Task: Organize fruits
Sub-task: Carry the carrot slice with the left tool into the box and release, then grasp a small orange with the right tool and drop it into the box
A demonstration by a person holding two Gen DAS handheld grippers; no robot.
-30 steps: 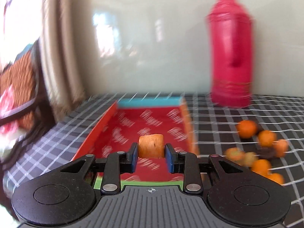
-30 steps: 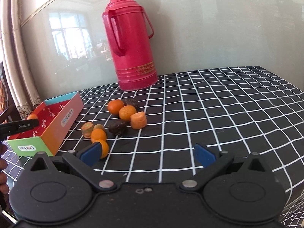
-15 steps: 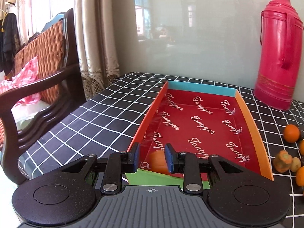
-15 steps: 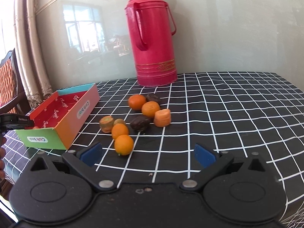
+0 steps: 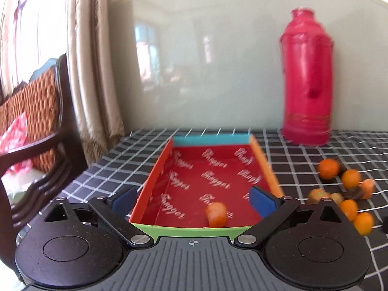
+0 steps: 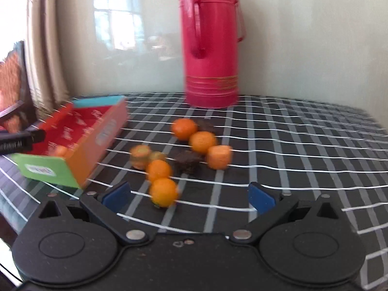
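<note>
Orange fruit (image 5: 216, 214) in box (image 5: 266, 169), prob. upright; left tool (image 5: 194, 200) just opened.

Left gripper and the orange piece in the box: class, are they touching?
Apart. The left wrist view shows the left gripper wide open, having just opened; the orange piece lies on the red box floor, clear of both pads.

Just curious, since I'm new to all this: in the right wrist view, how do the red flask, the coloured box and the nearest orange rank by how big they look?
1. red flask
2. coloured box, though it sits nearer, so unsure
3. nearest orange, clearly smallest
</note>
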